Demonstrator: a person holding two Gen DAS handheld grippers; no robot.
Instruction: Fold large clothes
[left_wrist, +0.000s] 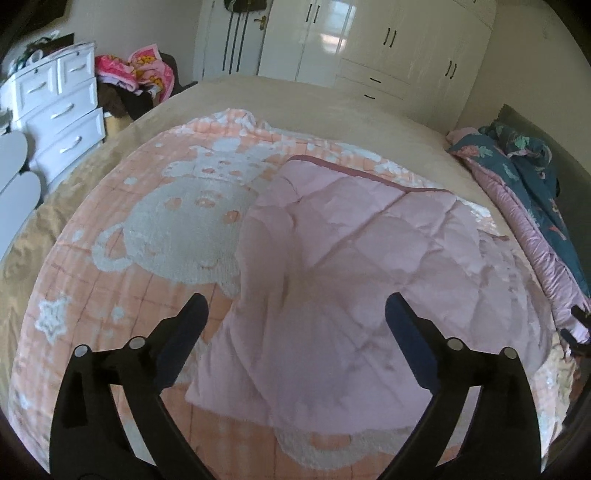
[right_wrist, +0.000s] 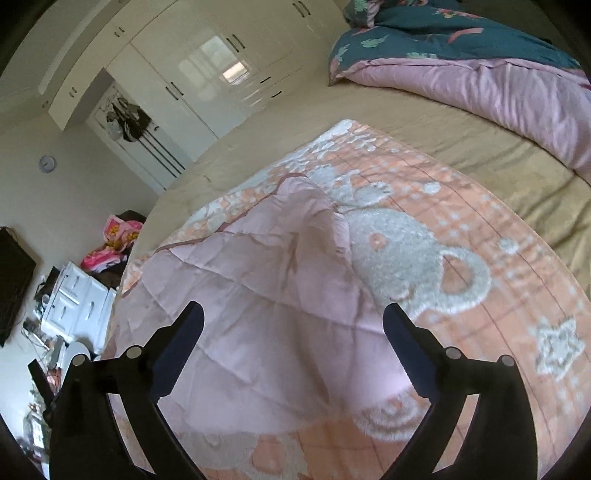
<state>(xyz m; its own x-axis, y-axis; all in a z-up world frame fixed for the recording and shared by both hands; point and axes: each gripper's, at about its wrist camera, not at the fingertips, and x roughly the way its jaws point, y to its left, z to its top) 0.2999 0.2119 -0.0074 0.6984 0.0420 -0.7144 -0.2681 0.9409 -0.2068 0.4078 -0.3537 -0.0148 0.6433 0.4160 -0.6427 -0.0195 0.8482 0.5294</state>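
Note:
A peach blanket with a white bear pattern (left_wrist: 173, 236) lies spread on the bed. One part is turned over onto it and shows its pale pink quilted underside (left_wrist: 351, 258). My left gripper (left_wrist: 295, 314) is open and empty, a little above the near edge of the pink flap. The blanket also shows in the right wrist view (right_wrist: 424, 240), with the pink flap (right_wrist: 258, 280) to the left. My right gripper (right_wrist: 293, 321) is open and empty above the flap.
The tan bed sheet (left_wrist: 314, 107) surrounds the blanket. A teal and pink duvet (left_wrist: 524, 192) is bunched at one side of the bed, also in the right wrist view (right_wrist: 480, 74). A white dresser (left_wrist: 62, 110) and white wardrobes (left_wrist: 369, 44) stand beyond the bed.

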